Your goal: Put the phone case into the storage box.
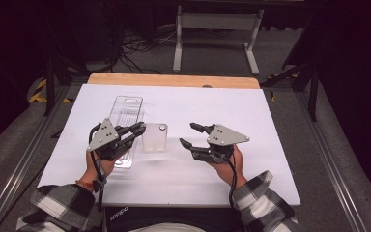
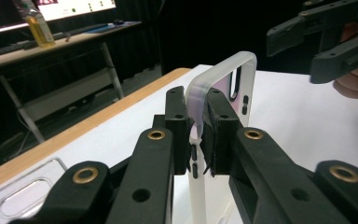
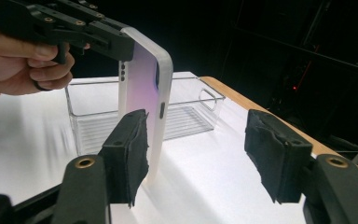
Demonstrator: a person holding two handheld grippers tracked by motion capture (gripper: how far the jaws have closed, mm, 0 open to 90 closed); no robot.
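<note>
**Phone case held up, one pair of tongs has let go**

The left tongs are clamped tight on the clear phone case; they pinch its rim, and the case stands up on its edge on the white table, near the middle and a bit toward the left edge. The right tongs are apart; nothing is between the pads, and they sit just beside the case without touching it. In the right gripper view the case stands close to one black pad, with the other pad well off to the side.

Behind the case is a clear plastic tray; it lies toward the far left corner of the table, and it looks empty inside. The left hand and the right hand both rest low, close to the near edge.

I think the job is about moving the case, maybe into the tray; the picking up part looks done, since one pair of tongs has it safe. What is left is to carry it over, lay it down and let go; the case is not in the tray yet.
</note>
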